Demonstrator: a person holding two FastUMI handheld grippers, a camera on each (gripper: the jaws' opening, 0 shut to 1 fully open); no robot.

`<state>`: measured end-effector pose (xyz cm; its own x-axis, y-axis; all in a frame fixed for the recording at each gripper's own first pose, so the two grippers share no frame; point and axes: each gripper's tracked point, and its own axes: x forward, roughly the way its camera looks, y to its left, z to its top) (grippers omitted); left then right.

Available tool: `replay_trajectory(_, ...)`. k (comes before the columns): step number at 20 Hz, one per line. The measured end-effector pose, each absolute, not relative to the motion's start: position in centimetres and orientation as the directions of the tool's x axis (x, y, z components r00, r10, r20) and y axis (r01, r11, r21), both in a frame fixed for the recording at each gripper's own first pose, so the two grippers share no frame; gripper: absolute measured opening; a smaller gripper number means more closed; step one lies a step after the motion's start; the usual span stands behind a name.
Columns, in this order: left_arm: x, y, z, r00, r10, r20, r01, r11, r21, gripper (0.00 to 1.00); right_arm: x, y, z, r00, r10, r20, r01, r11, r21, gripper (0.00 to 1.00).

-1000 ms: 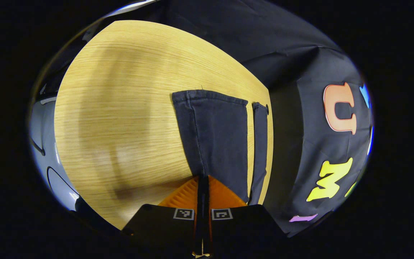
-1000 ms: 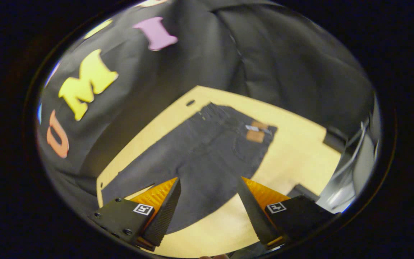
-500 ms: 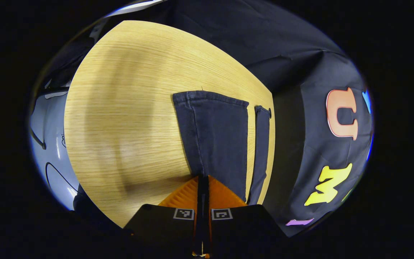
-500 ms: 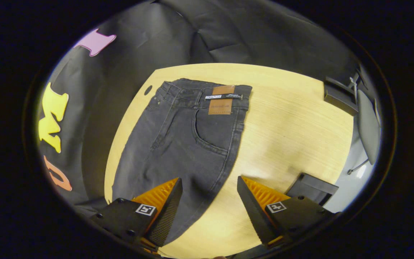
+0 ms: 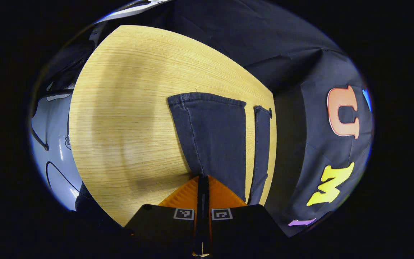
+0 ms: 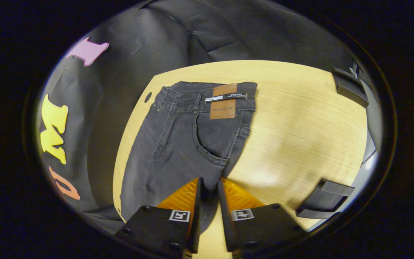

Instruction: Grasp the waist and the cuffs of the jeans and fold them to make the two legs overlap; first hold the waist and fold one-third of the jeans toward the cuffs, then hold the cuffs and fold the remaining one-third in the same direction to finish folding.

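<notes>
In the left gripper view, the near end of the jeans (image 5: 214,136) passes behind the left gripper (image 5: 202,180), so the fabric between its closed fingers is hidden. The far leg (image 5: 261,151) shows as a narrow strip along the worktop (image 5: 128,108) edge — its lower end is cut off.

In the right gripper view, the right gripper (image 6: 208,189) covers the crotch-side edge of the denim, and the legs run out of sight at the bottom left. The brown waist patch (image 6: 223,101) and its label are too small to read. Dark objects at the right rim (image 6: 322,198) are blurred — what they are cannot be told.
</notes>
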<state>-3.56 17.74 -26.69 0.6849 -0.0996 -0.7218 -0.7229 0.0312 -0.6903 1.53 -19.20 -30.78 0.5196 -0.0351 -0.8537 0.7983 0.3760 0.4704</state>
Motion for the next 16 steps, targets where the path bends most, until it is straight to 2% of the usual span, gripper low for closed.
replay_trajectory(1, -3.5, 17.8, -26.6, 0.686, -0.100, -0.721, -0.722, 0.028, -0.691, 0.04, 1.5, -19.1, -30.8, 0.525, -0.035, -0.850, 0.799, 0.365, 0.478, 0.04)
replay_trajectory(2, -3.5, 17.7, -26.4, 0.690, -0.100, -0.717, -0.719, 0.026, -0.695, 0.04, 1.7, -19.3, -31.0, 0.525, -0.034, -0.851, 0.797, 0.370, 0.477, 0.07)
replay_trajectory(8, -1.5, 18.2, -23.9, 0.739, -0.095, -0.667, -0.668, 0.017, -0.744, 0.04, 2.7, -19.2, -27.6, 0.598, -0.025, -0.801, 0.733, 0.422, 0.534, 0.07)
replay_trajectory(12, 1.0, 19.0, -21.1, 0.782, -0.087, -0.617, -0.620, -0.002, -0.785, 0.04, 5.7, -19.0, -23.3, 0.676, -0.011, -0.737, 0.670, 0.427, 0.608, 0.07)
replay_trajectory(16, 3.7, 19.3, -19.2, 0.808, -0.079, -0.583, -0.581, 0.049, -0.812, 0.04, 9.1, -18.7, -19.8, 0.737, 0.003, -0.676, 0.599, 0.462, 0.655, 0.07)
